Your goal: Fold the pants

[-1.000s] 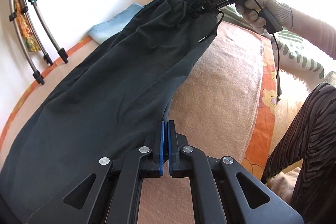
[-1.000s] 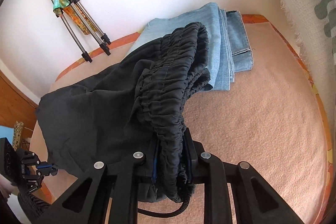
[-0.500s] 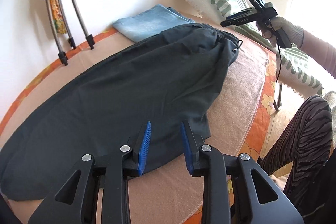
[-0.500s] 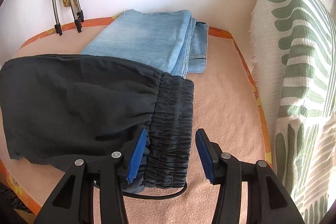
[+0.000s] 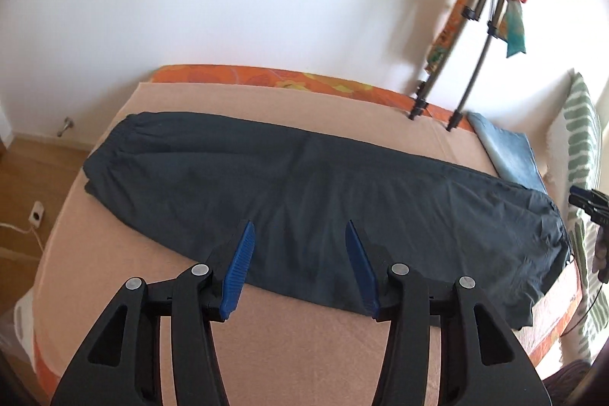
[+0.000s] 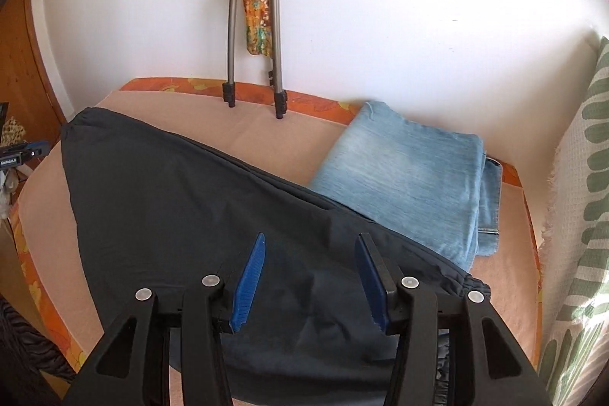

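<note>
The long dark fabric pants [image 5: 304, 193] are laid flat across frame centre; both the left tool [image 5: 298, 263] and the right tool [image 6: 310, 278] are held wide, empty.

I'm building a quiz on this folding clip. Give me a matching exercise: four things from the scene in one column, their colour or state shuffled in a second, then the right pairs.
Things:
1. pants
2. folded jeans
3. left gripper
4. pillow

Descriptions:
A. white with green pattern
B. light blue, lying by the wall
C. open, holding nothing
D. dark, spread flat on the bed

Pairs: 1-D, 2-B, 3-C, 4-A
</note>
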`<state>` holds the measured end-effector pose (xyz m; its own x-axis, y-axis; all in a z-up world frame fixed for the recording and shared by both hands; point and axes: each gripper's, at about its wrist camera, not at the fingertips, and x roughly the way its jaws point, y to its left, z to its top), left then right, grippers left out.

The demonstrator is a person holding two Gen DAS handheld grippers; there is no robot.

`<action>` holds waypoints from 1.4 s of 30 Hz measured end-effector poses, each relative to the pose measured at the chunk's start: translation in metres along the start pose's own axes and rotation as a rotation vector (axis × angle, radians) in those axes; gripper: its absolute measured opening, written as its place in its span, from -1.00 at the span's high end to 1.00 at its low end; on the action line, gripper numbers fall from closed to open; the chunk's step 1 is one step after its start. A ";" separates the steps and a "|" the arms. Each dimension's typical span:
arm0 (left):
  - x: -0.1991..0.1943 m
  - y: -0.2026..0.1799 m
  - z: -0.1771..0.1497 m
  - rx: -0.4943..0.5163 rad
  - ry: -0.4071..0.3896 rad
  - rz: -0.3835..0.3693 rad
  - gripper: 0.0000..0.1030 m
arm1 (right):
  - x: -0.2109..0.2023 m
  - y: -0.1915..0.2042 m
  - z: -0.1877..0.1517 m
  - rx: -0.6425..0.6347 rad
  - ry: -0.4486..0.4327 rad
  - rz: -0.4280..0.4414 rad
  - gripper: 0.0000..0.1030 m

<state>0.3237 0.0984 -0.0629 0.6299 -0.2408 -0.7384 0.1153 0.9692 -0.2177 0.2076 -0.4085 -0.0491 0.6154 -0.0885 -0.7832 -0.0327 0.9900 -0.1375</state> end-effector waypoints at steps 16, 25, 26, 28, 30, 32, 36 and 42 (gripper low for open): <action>0.059 0.203 0.005 -0.593 -0.031 0.078 -0.22 | 0.087 0.196 0.102 -0.206 0.020 0.252 -0.08; 0.075 0.216 0.002 -0.639 -0.049 0.046 -0.18 | 0.121 0.278 0.129 -0.302 0.043 0.320 -0.08; 0.075 0.217 0.002 -0.637 -0.056 0.046 -0.17 | 0.123 0.286 0.132 -0.307 0.045 0.330 -0.08; 0.077 0.217 0.002 -0.629 -0.069 0.059 0.11 | 0.128 0.301 0.140 -0.312 0.051 0.349 -0.08; 0.080 0.219 0.001 -0.628 -0.073 0.083 0.52 | 0.132 0.314 0.146 -0.306 0.058 0.369 -0.08; 0.078 0.221 0.000 -0.632 -0.099 0.066 0.70 | 0.138 0.324 0.153 -0.291 0.068 0.396 -0.08; 0.067 0.205 0.005 -0.527 -0.164 0.094 0.77 | 0.151 0.343 0.165 -0.241 0.091 0.445 -0.24; 0.050 0.165 0.006 -0.308 -0.246 0.109 0.78 | 0.188 0.379 0.199 -0.123 0.165 0.548 -0.29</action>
<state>0.3788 0.2471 -0.1323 0.7949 -0.0822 -0.6011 -0.1737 0.9185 -0.3553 0.4672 -0.0278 -0.1280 0.3527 0.4075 -0.8423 -0.4089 0.8768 0.2530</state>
